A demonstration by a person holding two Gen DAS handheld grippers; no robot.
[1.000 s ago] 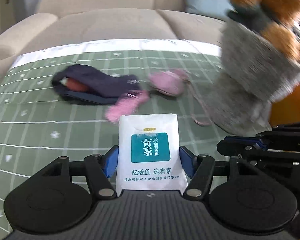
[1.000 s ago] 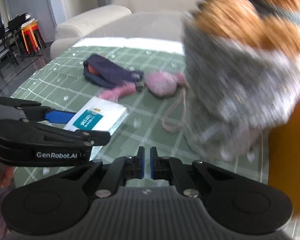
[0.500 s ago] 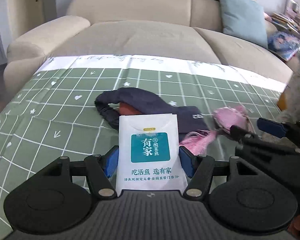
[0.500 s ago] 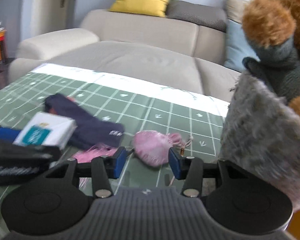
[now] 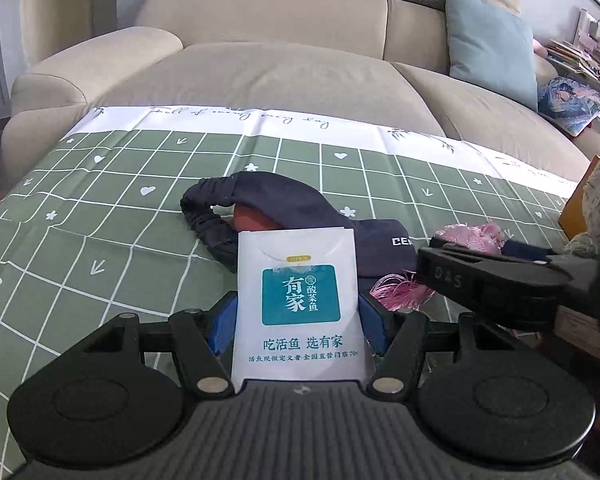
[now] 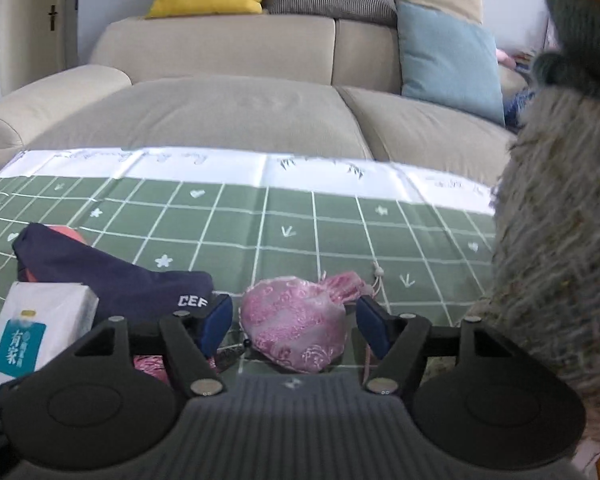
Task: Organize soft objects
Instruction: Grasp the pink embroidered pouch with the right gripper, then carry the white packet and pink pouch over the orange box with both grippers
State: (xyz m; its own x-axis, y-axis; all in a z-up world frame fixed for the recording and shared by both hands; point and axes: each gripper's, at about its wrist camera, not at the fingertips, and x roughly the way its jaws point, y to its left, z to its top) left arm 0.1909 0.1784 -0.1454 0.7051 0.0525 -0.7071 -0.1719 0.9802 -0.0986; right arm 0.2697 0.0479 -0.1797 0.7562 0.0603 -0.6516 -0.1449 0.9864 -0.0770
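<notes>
- Green checked cloth covers the worktop in front of you, and both your tools tilt down toward it; your right gripper sits just to the right of your left gripper, its black side crossing the right edge of the left wrist view.
- Your left jaws are clamped on a white tissue pack, blue pads pressing its two sides, the pack standing upright between them.
- You can read "OPEN" on a small gold tab on the pack, above a teal panel with "有家" and "酸菜鱼"; below it runs "吃活鱼 选有家", then a smaller line ending "70+".
- Behind the pack lies a navy fabric pouch with white letters "CE", something orange showing inside it.
- "D&S" is moulded on the side of your right tool.
- Your right jaws have just been opening and now stand wide, empty, framing a pink embroidered pouch that lies on the cloth beyond them, untouched.
- Pink tassel threads lie beside the navy pouch.
- Grey fuzzy fabric fills the right edge of the right wrist view.
- Beyond the worktop stands a beige sofa with yellow, grey and pale blue cushions.
</notes>
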